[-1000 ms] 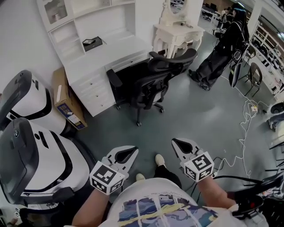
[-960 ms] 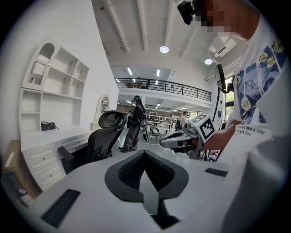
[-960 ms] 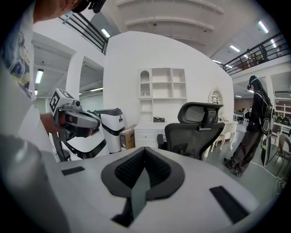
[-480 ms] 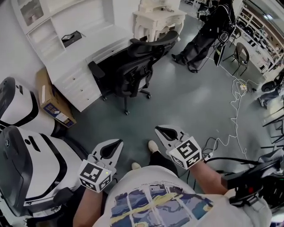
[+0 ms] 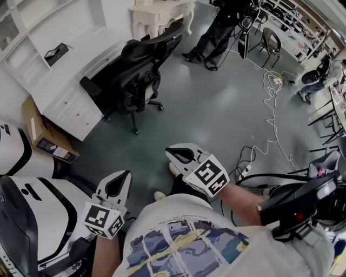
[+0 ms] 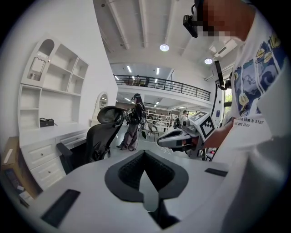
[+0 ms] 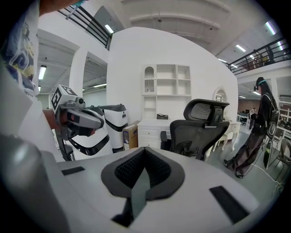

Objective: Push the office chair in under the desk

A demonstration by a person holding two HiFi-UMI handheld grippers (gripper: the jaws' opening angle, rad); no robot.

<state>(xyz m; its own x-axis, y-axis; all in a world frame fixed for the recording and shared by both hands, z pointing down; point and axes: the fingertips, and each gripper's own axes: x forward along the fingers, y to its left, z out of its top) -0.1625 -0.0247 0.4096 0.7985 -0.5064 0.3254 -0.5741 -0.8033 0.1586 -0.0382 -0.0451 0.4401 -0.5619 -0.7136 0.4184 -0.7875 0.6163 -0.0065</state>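
A black office chair (image 5: 135,70) stands on the grey floor with its seat partly under the white desk (image 5: 70,81) and its back facing me. It also shows in the left gripper view (image 6: 102,134) and in the right gripper view (image 7: 202,125). My left gripper (image 5: 122,177) is shut and empty, held close to my body and well short of the chair. My right gripper (image 5: 172,154) is also shut and empty, beside my feet. Both sets of jaws (image 6: 144,159) (image 7: 144,159) are closed together with nothing between them.
Large white-and-black machines (image 5: 32,211) stand at my left, with a cardboard box (image 5: 46,135) by the desk drawers. A white dressing table (image 5: 157,13) and a person in dark clothes (image 5: 216,27) are beyond the chair. Cables (image 5: 270,124) trail on the floor at right.
The head view has swung right and down: chair and desk now lie further up and left in it. Both grippers stay shut near my body.
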